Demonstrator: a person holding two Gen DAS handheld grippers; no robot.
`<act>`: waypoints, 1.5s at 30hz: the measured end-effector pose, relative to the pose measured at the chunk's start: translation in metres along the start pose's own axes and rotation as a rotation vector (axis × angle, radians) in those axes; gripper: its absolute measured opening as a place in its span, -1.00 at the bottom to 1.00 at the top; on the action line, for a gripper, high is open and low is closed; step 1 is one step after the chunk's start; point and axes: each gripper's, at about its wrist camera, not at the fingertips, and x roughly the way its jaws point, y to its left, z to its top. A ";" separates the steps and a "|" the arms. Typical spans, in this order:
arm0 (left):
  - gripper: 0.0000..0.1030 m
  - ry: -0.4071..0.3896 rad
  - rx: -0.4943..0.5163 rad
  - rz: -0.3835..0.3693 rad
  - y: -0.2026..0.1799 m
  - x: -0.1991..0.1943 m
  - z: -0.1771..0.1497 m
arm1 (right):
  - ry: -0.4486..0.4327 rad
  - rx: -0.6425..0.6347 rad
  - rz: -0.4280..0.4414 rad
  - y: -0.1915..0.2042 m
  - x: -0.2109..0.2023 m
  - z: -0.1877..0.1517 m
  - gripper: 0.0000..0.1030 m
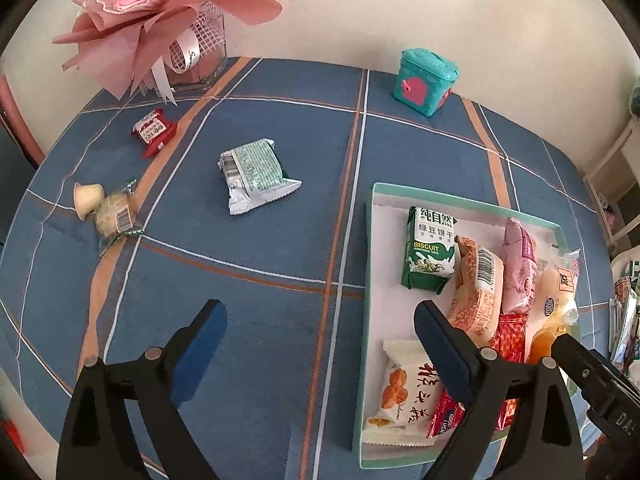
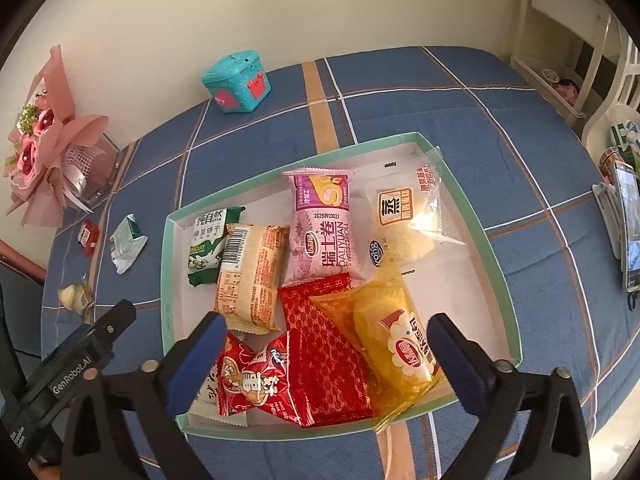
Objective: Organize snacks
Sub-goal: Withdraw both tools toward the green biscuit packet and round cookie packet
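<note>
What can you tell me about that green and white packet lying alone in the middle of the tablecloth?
The green and white packet is a small sealed wrapper, glossy like foil or plastic, with a barcode and small print facing up and zigzag-cut ends. It looks puffed and a bit crumpled. It lies flat and askew on the blue checked tablecloth, left of the snack tray, touching nothing else.

The white walnut packet (image 2: 206,394) is mostly hidden behind the right gripper's finger and a red packet (image 2: 256,380). The bouquet (image 1: 160,4) is cut off by the top edge. The phone (image 2: 630,224) runs off the right edge, its screen unreadable.
</note>
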 end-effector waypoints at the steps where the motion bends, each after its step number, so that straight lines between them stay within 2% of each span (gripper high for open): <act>1: 0.85 -0.001 0.001 0.002 0.000 0.000 0.000 | -0.002 -0.003 0.000 0.000 0.000 0.000 1.00; 5: 0.93 -0.001 -0.003 0.007 0.004 0.000 0.001 | -0.002 -0.010 0.007 0.004 0.002 -0.001 1.00; 20: 0.94 0.002 -0.008 0.015 0.024 -0.004 0.007 | 0.028 -0.089 0.018 0.047 0.011 -0.009 1.00; 33: 0.94 -0.011 -0.126 0.119 0.101 -0.010 0.014 | 0.060 -0.187 0.059 0.111 0.022 -0.032 1.00; 45: 0.93 -0.004 -0.227 0.140 0.159 -0.016 0.022 | 0.083 -0.261 0.097 0.160 0.032 -0.053 1.00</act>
